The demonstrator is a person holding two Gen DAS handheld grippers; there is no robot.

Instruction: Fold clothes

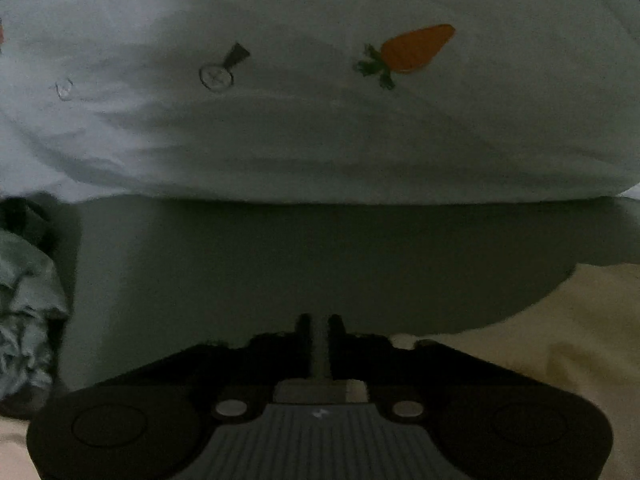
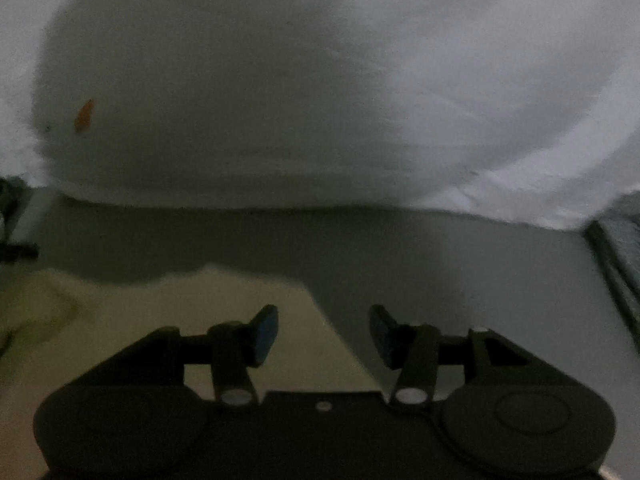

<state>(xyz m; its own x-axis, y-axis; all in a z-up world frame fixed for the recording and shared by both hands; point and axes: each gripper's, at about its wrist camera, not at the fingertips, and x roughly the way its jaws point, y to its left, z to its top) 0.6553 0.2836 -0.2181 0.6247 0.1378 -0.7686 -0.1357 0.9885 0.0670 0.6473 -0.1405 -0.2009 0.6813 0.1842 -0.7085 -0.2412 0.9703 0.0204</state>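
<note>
Right tongs [image 2: 323,332] parted, white garment [image 2: 280,100] beyond

A grey surface [image 1: 280,264] carries the white garment [image 1: 320,128], cream cloth [image 2: 160,320] and crumpled grey-green fabric [image 1: 28,320]

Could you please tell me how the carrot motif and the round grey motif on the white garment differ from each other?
The carrot motif is solid orange with green leaves; the round grey motif is a thin outlined circle with a dark wedge. The carrot motif looks larger than the round grey motif, and in the left wrist view sits to its right. Both lie on the white garment, slanting the same way.
</note>
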